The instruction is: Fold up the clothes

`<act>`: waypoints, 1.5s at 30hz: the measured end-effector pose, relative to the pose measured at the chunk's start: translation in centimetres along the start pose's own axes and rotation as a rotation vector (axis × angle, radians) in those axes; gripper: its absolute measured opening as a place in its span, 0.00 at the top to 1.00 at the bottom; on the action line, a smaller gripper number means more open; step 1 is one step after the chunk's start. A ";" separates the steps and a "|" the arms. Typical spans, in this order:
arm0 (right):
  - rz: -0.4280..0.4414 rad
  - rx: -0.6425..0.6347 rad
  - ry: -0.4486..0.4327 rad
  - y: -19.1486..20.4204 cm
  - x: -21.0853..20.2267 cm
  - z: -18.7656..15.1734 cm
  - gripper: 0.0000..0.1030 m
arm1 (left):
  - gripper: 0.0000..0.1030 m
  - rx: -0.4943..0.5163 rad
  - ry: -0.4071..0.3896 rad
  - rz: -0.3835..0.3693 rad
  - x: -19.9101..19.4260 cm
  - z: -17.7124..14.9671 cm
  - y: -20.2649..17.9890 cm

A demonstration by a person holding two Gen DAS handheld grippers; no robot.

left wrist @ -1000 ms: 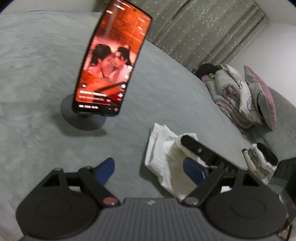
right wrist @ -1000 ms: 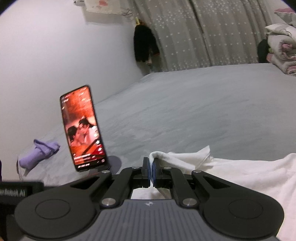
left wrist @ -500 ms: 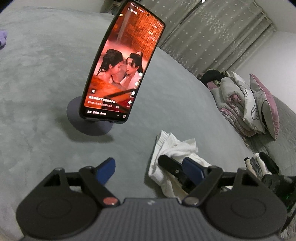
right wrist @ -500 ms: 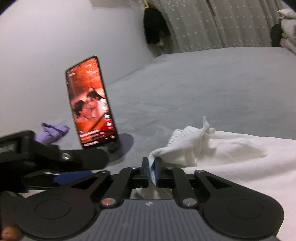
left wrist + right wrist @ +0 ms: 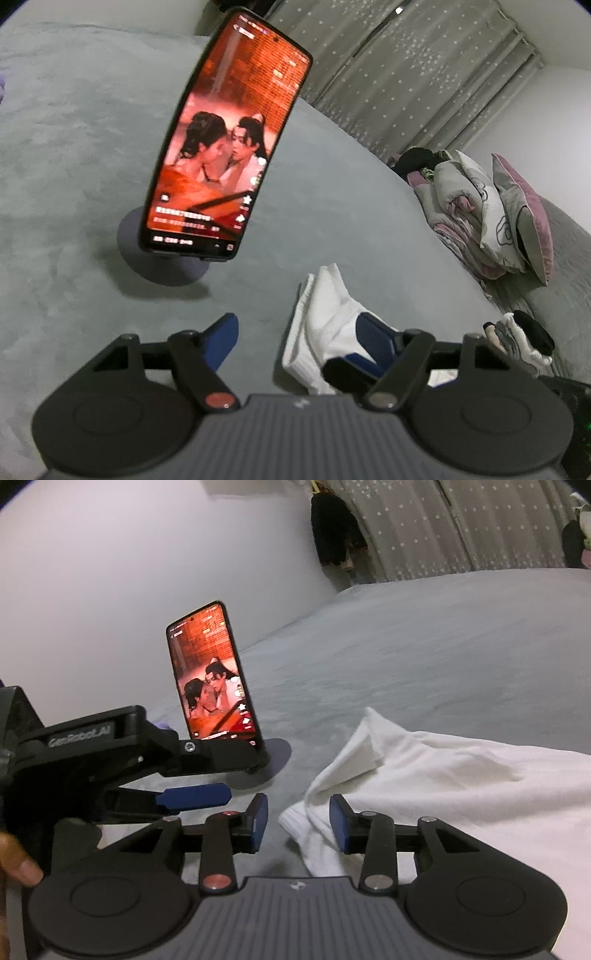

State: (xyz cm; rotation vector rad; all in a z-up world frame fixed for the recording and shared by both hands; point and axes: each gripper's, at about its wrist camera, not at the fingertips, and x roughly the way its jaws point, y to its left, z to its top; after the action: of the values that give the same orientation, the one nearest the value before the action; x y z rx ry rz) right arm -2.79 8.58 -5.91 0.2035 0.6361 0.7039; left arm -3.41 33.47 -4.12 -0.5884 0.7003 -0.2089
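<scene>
White garment (image 5: 461, 775) lies rumpled on the bed (image 5: 424, 646), folding barely begun; my right gripper (image 5: 299, 821), just opening, straddles its corner unclamped, left gripper (image 5: 295, 338) apart.

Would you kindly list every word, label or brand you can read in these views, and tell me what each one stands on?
"GenRobot.AI": white lettering on the side of the left gripper, seen from the right wrist view.
Caption lines and icons on the phone screen: too blurred to read.
Small emblem on each gripper's grey body: a mark, no readable letters.

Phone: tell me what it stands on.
The phone stands on a dark round stand resting on the grey bed cover. The phone hides the stand's upright part.
</scene>
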 end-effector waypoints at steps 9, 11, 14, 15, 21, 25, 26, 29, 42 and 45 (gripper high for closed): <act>-0.025 0.036 -0.004 -2.0 -2.0 -0.3 0.61 | 0.42 0.067 0.035 -0.069 1.7 0.1 -1.9; -0.037 0.034 -0.005 -2.3 -2.8 -0.6 0.61 | 0.45 0.080 0.040 -0.105 2.0 0.1 -2.2; -0.078 0.014 -0.002 -2.7 -4.1 -1.1 0.61 | 0.47 0.105 0.056 -0.151 2.6 -0.1 -3.0; -0.091 0.010 -0.004 -2.9 -4.5 -1.2 0.61 | 0.47 0.114 0.062 -0.165 2.8 -0.2 -3.2; -0.152 0.048 -0.020 -4.6 -7.3 -2.2 0.61 | 0.47 0.176 0.126 -0.217 5.2 -1.4 -5.3; -0.183 0.063 -0.014 -5.7 -8.5 -2.7 0.61 | 0.47 0.243 0.152 -0.180 7.3 -2.8 -6.7; -0.190 0.065 -0.012 -5.9 -8.8 -2.8 0.61 | 0.47 0.260 0.150 -0.164 7.8 -3.0 -7.0; -0.207 0.070 -0.013 -6.4 -9.6 -3.0 0.61 | 0.50 0.310 0.108 -0.095 8.6 -3.7 -7.8; -0.272 0.100 -0.025 -9.0 -12.8 -4.0 0.61 | 0.52 0.401 -0.084 0.299 6.8 -4.1 -8.4; -0.290 0.102 -0.032 -9.4 -13.8 -4.1 0.61 | 0.52 0.376 -0.095 0.326 6.1 -4.2 -8.3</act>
State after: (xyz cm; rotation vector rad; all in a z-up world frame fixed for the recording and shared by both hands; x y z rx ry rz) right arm -8.26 -7.72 -6.15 0.2115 0.6552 0.3891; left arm -1.43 22.58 -5.25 -0.1197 0.6341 -0.0061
